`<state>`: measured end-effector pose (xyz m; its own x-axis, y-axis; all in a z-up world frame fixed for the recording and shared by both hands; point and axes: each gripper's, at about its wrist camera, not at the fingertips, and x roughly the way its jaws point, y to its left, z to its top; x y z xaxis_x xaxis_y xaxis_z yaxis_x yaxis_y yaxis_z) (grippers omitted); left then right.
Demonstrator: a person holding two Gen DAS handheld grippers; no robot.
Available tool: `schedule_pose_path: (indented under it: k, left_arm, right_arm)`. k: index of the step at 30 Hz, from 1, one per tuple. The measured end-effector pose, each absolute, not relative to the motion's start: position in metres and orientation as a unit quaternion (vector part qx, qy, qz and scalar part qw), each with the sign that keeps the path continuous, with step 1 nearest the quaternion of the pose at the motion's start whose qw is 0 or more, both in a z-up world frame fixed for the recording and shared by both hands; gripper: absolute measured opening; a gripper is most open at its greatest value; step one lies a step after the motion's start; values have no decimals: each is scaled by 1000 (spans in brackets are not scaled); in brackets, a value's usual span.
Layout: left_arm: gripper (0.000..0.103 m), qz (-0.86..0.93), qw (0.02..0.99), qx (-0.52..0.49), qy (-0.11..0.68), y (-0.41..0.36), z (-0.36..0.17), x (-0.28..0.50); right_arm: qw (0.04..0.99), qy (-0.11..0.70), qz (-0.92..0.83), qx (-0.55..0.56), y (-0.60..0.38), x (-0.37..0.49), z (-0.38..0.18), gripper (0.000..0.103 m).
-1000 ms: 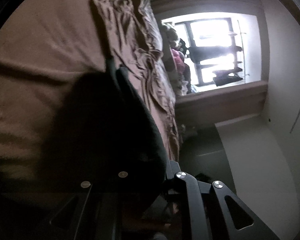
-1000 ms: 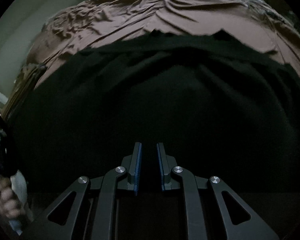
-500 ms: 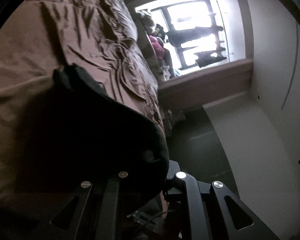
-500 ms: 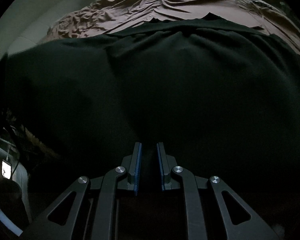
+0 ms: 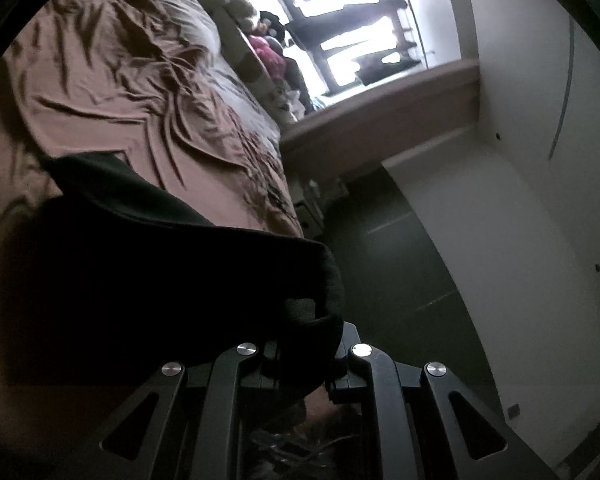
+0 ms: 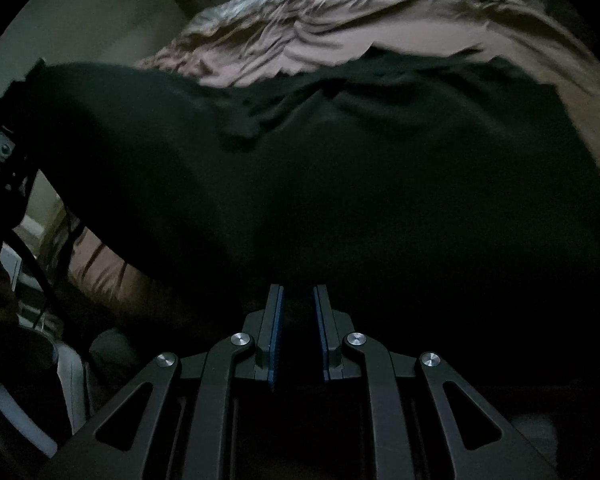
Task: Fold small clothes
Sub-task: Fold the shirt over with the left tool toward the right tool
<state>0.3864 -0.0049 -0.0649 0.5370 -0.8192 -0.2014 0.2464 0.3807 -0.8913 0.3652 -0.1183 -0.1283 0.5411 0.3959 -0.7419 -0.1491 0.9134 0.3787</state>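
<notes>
Both devices hold one black garment point(image 6: 340, 200) lifted over the brown bed sheet point(image 5: 112, 92). The left hand-held gripper point(image 5: 300, 364) is pinching an edge of the cloth, which wraps over its jaws and hides the tips. The right hand-held gripper point(image 6: 298, 320) has its blue pads point(image 6: 276, 336) close together with dark cloth between them, at six o'clock in its view; the far hem trails on the bed at twelve o'clock.

Risk, as judged: the thin pinch may slip under tension, dropping a corner. The slack middle could bunch and spoil the fold line.
</notes>
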Motion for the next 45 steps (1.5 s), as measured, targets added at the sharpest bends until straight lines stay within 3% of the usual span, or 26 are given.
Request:
schedule_pose_path:
  k: [1, 3, 5, 20, 42, 45]
  left_arm:
    - [15, -353, 762, -429, 333, -10, -64, 388]
    - [15, -362, 761, -419, 337, -25, -59, 392]
    - [15, -372, 760, -409, 343, -40, -54, 396]
    - [15, -430, 730, -354, 396, -159, -60, 410]
    - [16, -460, 674, -286, 502, -301, -131, 409]
    - [34, -457, 661, -281, 524, -310, -144, 412]
  right_arm:
    - [870, 447, 153, 140, -126, 361, -124, 18]
    - [877, 434, 143, 151, -144, 355, -116, 48]
    - [887, 414, 133, 159, -160, 345, -108, 59]
    - [891, 376, 87, 239, -257, 266, -90, 59]
    - [877, 381, 36, 290, -323, 221, -97, 59]
    - [873, 390, 36, 292, -323, 224, -99, 59]
